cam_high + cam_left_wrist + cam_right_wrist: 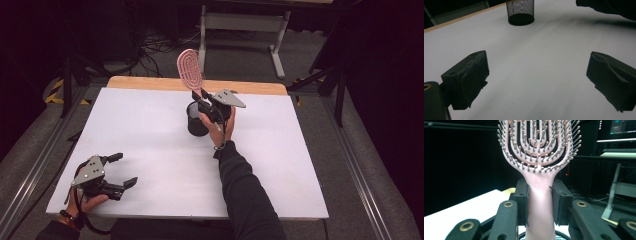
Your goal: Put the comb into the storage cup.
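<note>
A pink vented hairbrush [189,69] stands upright above a black mesh cup [196,120] near the middle of the white table. My right gripper [204,101] is shut on the brush's handle; in the right gripper view the two pads [522,202] squeeze the handle [540,202] from both sides, and the cup's rim [560,234] shows just below. The bristled head [537,142] points up. My left gripper [123,170] rests at the table's front left corner, open, with nothing between its jaws. In the left gripper view the mesh cup [520,12] stands far ahead.
The white board [150,145] covers the table, with a wooden strip [150,82] along its far edge. A white desk frame [240,30] and cables stand on the floor behind. A dark sleeve [609,7] crosses the upper right of the left gripper view.
</note>
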A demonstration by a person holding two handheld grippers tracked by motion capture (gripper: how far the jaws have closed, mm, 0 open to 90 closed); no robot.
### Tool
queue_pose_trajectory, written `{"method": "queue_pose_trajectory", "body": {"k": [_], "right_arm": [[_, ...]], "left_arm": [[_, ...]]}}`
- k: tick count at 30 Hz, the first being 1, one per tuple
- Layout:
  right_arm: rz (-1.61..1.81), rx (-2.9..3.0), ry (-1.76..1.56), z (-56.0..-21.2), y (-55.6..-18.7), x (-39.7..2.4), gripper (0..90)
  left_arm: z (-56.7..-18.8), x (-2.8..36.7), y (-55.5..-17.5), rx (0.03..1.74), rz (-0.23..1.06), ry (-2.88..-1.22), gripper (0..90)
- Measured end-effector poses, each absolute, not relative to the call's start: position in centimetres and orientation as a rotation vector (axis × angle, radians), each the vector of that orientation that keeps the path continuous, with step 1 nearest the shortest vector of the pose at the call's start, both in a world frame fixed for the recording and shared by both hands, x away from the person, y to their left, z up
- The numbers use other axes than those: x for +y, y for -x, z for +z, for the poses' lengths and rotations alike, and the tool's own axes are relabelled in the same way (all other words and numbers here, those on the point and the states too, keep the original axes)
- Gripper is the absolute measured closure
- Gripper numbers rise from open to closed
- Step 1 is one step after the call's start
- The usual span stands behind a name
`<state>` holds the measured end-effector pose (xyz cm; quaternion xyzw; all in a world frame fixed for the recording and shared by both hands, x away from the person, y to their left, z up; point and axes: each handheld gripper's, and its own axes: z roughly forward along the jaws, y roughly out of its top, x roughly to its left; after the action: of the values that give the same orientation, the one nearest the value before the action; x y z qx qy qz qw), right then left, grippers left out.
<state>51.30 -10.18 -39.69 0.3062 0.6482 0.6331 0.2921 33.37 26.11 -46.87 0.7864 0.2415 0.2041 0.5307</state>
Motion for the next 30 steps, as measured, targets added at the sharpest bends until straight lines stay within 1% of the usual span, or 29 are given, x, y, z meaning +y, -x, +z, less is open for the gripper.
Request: {"method": "queue_pose_trajectory", "body": {"k": [6,16,30], "right_arm": [[1.674,1.723,-0.830,-39.9,-51.3,-9.7,69.5],[1.645,1.741,-0.836,-40.8,-51.9,-10.5,69.4],[1.594,1.794,-0.810,-41.6,-52.0,-10.2,69.1]], "left_arm": [[-46.9,26.1,-33.4,0.575,0.487,-1.878,5.4],[-46.9,26.1,-33.4,0.572,0.476,-1.887,5.6],[-47.0,26.1,-33.4,0.576,0.472,-1.887,5.7]]}}
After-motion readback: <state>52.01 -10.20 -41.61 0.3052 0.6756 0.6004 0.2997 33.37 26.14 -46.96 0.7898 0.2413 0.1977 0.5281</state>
